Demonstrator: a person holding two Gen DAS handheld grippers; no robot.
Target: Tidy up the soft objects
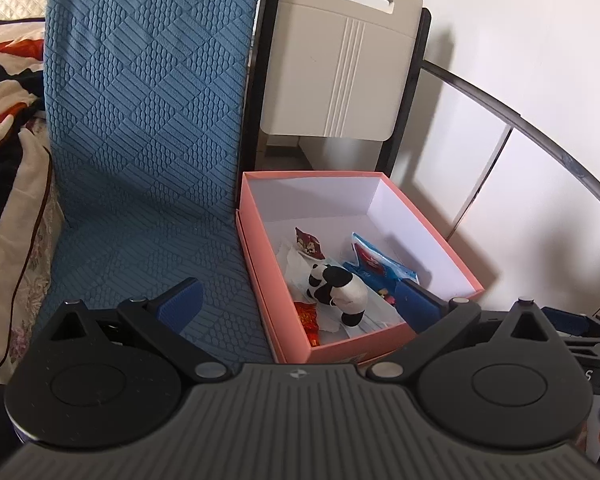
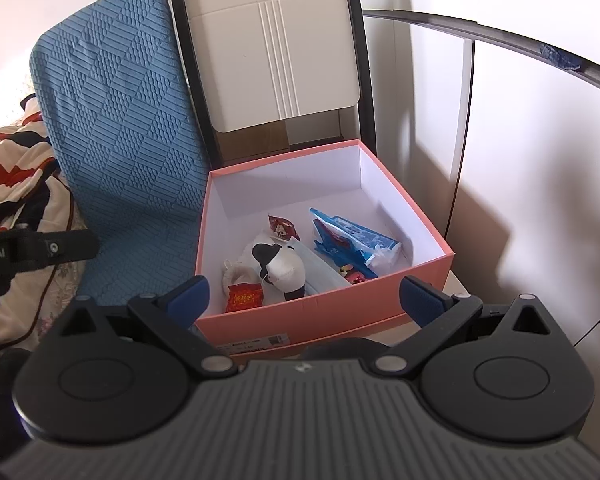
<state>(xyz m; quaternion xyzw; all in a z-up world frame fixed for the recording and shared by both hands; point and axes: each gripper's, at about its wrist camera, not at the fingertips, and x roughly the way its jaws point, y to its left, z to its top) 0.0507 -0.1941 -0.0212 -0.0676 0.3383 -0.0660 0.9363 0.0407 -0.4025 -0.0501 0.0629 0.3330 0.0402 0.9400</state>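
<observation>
both grippers sit close to the cameras, and both have the jaws wide apart with nothing between them. left gripper (image 1: 298, 304) hovers in front of the pink box (image 1: 340, 344); its right blue finger (image 1: 416, 304) reaches over the near rim of the box, and its left finger is over the blue textured cushion (image 1: 148, 120). right gripper (image 2: 304, 300) is also before the same box, slightly above the near wall, touching nothing as far as i can see.

inside the box lie the soft things: a black and white panda toy (image 2: 280, 264) near the front, on top of a pale blue face mask (image 2: 324, 272). a red packet (image 2: 244, 298) lies beside the panda in the near left corner, a small red pouch with a cartoon picture (image 2: 282, 228) is behind it, and a blue and white plastic bag (image 2: 348, 240) lies toward the right wall.

behind the box a beige folding chair (image 2: 272, 56) leans on the white wall. at the far left a patterned blanket (image 1: 8, 92) lies crumpled.
</observation>
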